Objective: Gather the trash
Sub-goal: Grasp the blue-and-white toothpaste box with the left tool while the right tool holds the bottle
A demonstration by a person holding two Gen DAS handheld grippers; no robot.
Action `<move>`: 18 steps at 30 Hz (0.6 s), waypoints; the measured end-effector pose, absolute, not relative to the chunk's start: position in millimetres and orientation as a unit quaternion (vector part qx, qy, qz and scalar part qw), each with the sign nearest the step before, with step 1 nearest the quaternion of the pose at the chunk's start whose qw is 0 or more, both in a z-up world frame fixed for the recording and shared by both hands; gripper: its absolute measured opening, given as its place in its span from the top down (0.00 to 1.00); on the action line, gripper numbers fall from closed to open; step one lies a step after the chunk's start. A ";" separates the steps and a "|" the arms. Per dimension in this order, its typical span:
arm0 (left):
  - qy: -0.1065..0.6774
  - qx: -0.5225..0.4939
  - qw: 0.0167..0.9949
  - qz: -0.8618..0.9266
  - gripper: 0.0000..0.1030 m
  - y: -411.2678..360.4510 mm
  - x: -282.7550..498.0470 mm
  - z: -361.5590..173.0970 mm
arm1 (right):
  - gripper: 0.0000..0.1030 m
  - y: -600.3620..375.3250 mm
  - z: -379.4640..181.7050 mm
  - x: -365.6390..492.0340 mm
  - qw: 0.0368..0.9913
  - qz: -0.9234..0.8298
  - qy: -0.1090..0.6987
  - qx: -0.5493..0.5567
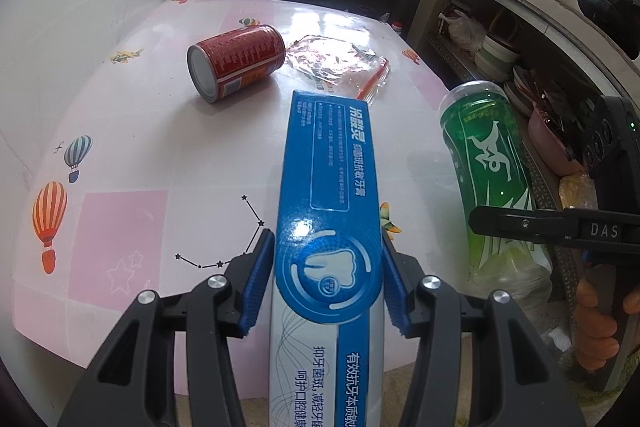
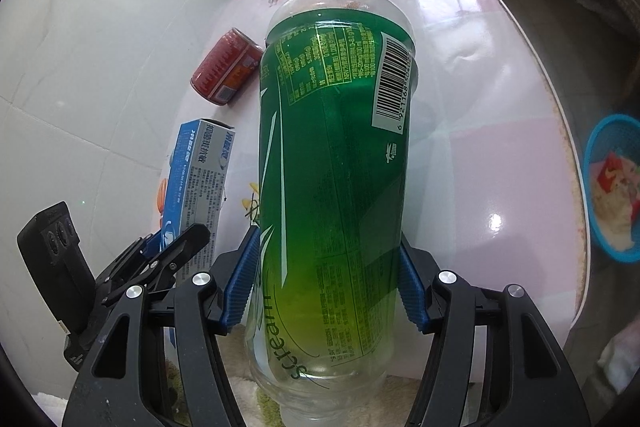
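- Gripping the toothpaste box [image 1: 328, 227] across its narrow faces, the left gripper [image 1: 326, 283] has both blue pads flat on the card; the box runs up the middle of the frame, over the table [image 1: 120, 227]. It looks light and crushable, so a mid-length hold suits it.
- Clamped on the green bottle [image 2: 332, 167], the right gripper [image 2: 328, 287] squeezes its lower body at centre frame. Thin clear plastic looks empty, slick and springy.
- A red can [image 1: 236, 61] lies on its side at upper left, rigid but apt to roll; take it across the barrel.
- A crinkled clear wrapper [image 1: 340, 65] beside it is flimsy; pinch an edge.
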State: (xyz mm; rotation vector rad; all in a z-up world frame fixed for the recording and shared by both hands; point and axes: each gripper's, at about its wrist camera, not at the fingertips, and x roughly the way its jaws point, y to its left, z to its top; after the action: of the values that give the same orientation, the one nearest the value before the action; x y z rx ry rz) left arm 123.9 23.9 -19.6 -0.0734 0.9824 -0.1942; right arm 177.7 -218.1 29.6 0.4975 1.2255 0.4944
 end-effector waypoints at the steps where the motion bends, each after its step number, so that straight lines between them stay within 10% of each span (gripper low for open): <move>1: 0.470 -0.035 0.877 -0.093 0.53 23.5 123.7 -19.3 | 0.43 -217.6 29.3 177.5 0.761 0.228 0.563 0.229; 18: 0.470 -0.034 0.877 -0.093 0.53 24.6 124.2 -18.9 | 0.43 -214.6 25.5 181.6 0.755 0.235 0.565 0.237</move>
State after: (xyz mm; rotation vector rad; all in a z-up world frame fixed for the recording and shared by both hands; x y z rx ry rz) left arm 124.2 24.6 -18.9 -0.0702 0.9796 -0.1948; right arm 181.6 -214.6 25.5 0.5164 1.2315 0.5126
